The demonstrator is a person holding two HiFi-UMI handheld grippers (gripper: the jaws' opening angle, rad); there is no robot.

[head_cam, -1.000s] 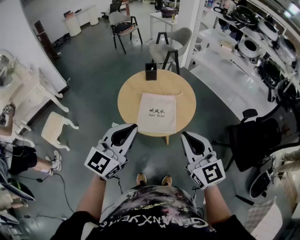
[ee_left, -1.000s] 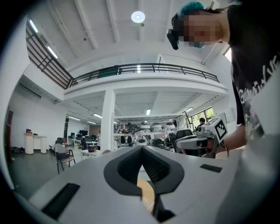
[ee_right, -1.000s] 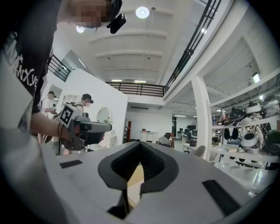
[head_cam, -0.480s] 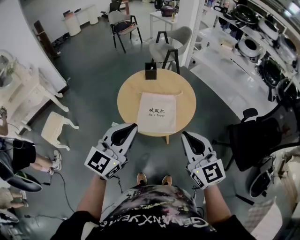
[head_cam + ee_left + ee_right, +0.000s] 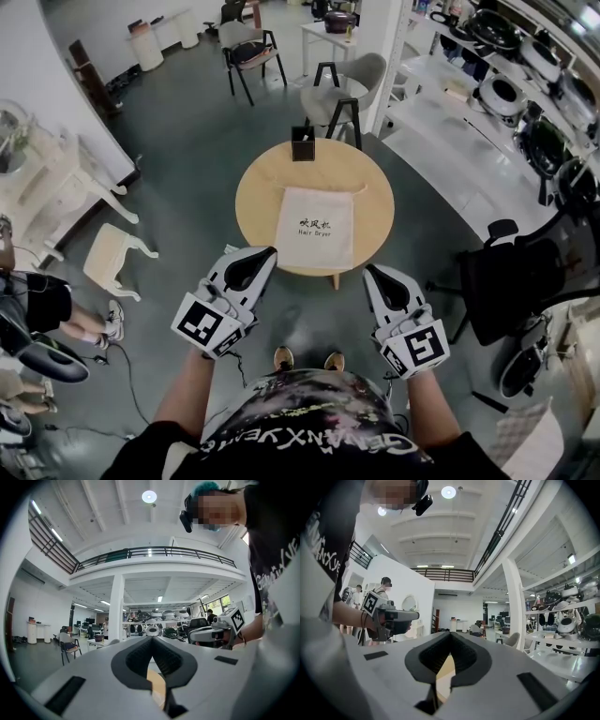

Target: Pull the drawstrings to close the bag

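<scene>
A cream drawstring bag (image 5: 316, 225) with dark print lies flat on the round wooden table (image 5: 262, 183), its drawstring (image 5: 353, 188) trailing off its far right corner. My left gripper (image 5: 266, 253) hovers short of the table's near left edge, shut and empty. My right gripper (image 5: 370, 270) hangs short of the near right edge, also shut and empty. In the left gripper view the left gripper (image 5: 151, 639) has its jaws closed, with a sliver of tabletop (image 5: 157, 686) below them. The right gripper (image 5: 451, 634) looks the same in its own view.
A small black box (image 5: 302, 143) stands at the table's far edge. Chairs (image 5: 339, 94) stand beyond the table, a white bench (image 5: 106, 259) to its left, a black office chair (image 5: 497, 277) to its right. Shelving with helmets (image 5: 525, 84) lines the right side. A person's legs (image 5: 56, 314) show at left.
Both grippers have stayed where they were. Only the person at the left edge has shifted.
</scene>
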